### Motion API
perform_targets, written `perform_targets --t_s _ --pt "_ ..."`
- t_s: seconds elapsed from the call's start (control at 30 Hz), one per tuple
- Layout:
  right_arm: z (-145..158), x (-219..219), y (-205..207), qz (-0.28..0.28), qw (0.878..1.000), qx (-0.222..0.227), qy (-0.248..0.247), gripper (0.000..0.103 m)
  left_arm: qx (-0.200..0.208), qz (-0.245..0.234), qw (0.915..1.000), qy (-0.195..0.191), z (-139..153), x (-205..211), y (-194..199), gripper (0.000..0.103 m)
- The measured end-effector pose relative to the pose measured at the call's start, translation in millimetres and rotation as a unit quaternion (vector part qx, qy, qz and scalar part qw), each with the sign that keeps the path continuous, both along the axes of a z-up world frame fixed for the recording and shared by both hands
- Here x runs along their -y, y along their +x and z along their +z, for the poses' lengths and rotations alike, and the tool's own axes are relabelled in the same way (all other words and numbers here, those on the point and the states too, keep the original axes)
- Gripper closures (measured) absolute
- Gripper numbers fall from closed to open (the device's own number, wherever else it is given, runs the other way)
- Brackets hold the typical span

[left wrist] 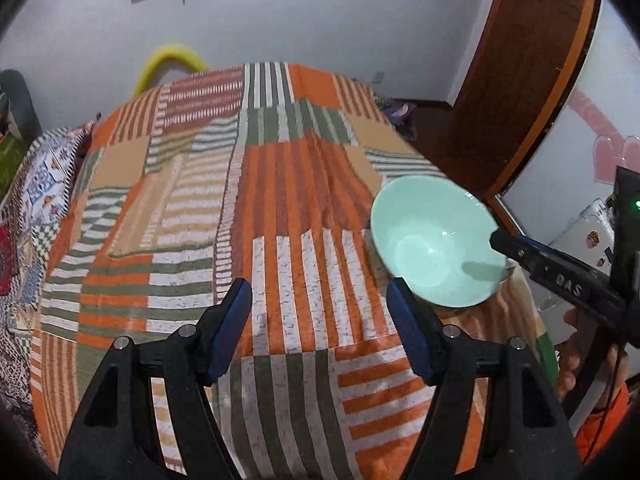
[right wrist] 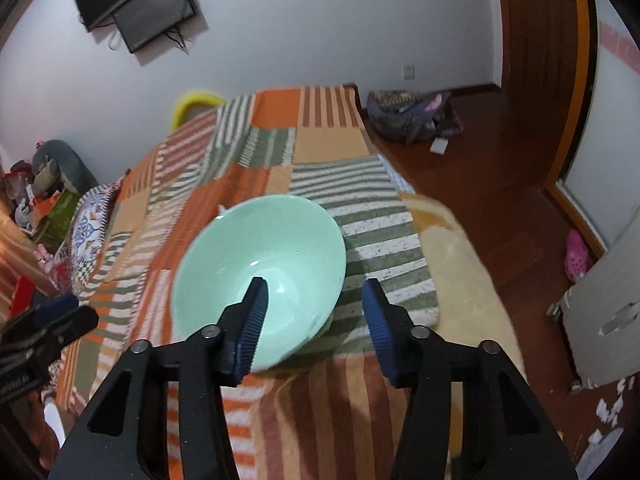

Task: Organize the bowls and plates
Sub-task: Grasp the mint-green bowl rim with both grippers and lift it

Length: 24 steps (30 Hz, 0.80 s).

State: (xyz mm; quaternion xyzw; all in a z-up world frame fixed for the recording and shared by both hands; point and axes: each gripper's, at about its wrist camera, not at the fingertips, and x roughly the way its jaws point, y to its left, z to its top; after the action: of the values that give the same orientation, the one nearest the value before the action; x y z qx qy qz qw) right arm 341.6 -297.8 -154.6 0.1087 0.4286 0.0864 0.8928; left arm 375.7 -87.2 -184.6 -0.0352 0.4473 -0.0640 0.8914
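A mint green bowl (right wrist: 260, 276) sits on the orange, green and white striped bedspread (right wrist: 328, 184) near its right edge. My right gripper (right wrist: 314, 308) is open with its left finger inside the bowl and its right finger outside the rim, the near rim between them. In the left wrist view the bowl (left wrist: 432, 240) lies at the right, with the right gripper's finger (left wrist: 520, 250) reaching over its rim. My left gripper (left wrist: 320, 312) is open and empty above the bedspread (left wrist: 260, 184), to the left of the bowl.
A patterned pillow (left wrist: 44, 184) lies at the bed's left side. A yellow chair back (left wrist: 172, 60) stands behind the bed. A backpack (right wrist: 412, 116) and a pink shoe (right wrist: 576, 256) lie on the wooden floor at the right. A wooden door frame (left wrist: 520, 80) stands beyond.
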Motion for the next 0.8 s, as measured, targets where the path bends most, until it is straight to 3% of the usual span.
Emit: perform_targets --t_s 0.2,0.47,0.7,0.8 --pt "-26 -5 17 0.023 0.998 -0.050 0.007 0.079 -0.008 -0.005 0.9999 0.005 -16 0 12 0.034" --pt "-26 -16 2 0.052 0.998 -0.042 -0.019 0.080 -0.020 0.001 0.9998 -0.006 -28 -1 20 0.034" --pt "-26 -33 -22 0.113 0.993 -0.046 -0.002 0.081 -0.043 -0.005 0.9990 0.004 -42 3 25 0.034" --pt "-28 -34 -28 0.112 0.992 -0.048 0.006 0.081 -0.068 -0.016 0.9976 0.003 -51 5 27 0.048"
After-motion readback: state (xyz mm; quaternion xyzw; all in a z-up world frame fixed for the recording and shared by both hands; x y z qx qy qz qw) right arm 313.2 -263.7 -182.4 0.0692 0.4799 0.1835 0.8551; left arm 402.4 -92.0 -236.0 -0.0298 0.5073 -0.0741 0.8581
